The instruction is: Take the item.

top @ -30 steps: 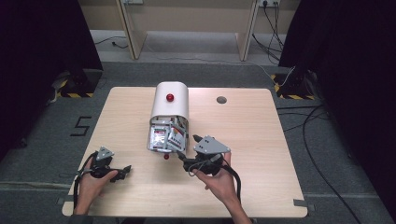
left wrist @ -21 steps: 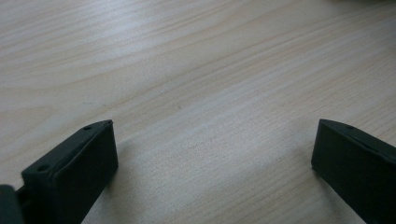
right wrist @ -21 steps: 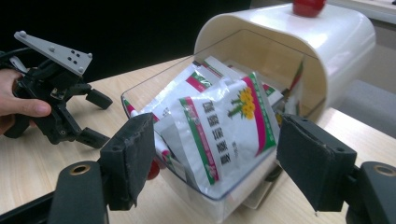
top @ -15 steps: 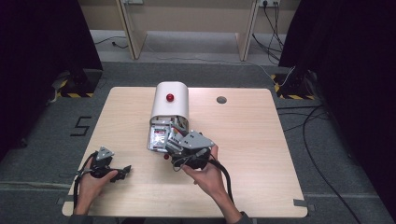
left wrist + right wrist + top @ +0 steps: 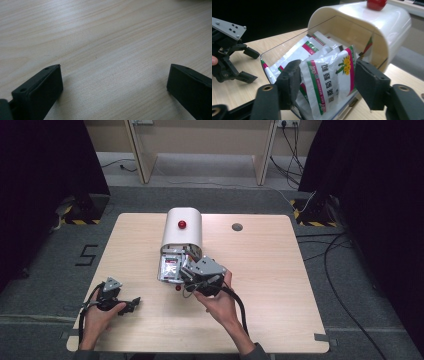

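A white arched container (image 5: 181, 232) with a red knob (image 5: 182, 224) lies on the table, its clear front flap (image 5: 287, 50) open. Several white, green and pink packets fill it. My right gripper (image 5: 186, 272) is at the opening. In the right gripper view its jaws (image 5: 328, 75) have just been closing on either side of one upright packet (image 5: 329, 77), the pads right at the packet's edges without a clear squeeze. My left gripper (image 5: 131, 305) rests open near the table's front left, with bare wood between its jaws (image 5: 113, 72). It also shows in the right gripper view (image 5: 255, 65).
The wooden table (image 5: 280, 285) has a round grey cable hole (image 5: 237, 227) behind the container. A small red piece (image 5: 178, 288) lies on the wood just in front of the flap. Cables trail from both grippers toward the table's front edge.
My right gripper has moved left and up to the container's opening, and its jaws have narrowed around a packet. The left gripper has stayed where it was.
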`<state>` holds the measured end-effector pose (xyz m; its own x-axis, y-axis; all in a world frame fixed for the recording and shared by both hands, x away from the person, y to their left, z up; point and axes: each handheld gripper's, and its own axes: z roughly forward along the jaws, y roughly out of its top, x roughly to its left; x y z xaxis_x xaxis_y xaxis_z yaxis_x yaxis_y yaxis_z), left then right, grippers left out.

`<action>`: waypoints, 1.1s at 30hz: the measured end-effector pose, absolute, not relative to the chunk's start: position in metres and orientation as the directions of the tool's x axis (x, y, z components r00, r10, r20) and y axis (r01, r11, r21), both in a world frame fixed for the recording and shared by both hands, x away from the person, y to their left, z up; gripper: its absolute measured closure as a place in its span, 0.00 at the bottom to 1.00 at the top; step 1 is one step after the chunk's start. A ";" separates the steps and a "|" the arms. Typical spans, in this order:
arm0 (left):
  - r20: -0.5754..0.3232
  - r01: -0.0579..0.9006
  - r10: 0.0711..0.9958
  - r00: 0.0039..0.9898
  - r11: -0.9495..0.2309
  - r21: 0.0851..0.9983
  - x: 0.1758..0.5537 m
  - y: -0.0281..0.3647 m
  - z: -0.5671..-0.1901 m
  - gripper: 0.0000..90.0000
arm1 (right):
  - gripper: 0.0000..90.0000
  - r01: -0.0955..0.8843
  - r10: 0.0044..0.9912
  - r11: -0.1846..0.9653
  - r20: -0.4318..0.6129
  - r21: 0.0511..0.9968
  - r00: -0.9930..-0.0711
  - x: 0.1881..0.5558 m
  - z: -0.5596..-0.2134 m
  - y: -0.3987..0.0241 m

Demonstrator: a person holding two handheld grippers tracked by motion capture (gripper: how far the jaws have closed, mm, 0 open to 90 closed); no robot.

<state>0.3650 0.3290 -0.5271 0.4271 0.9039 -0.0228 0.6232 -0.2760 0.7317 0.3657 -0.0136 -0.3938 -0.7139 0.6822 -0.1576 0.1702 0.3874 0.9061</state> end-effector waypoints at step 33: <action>-0.022 0.623 0.904 0.427 -0.277 0.732 0.365 0.329 -0.527 0.00 | 0.94 0.058 0.683 0.359 -0.220 0.932 -0.697 0.355 -0.386 -0.029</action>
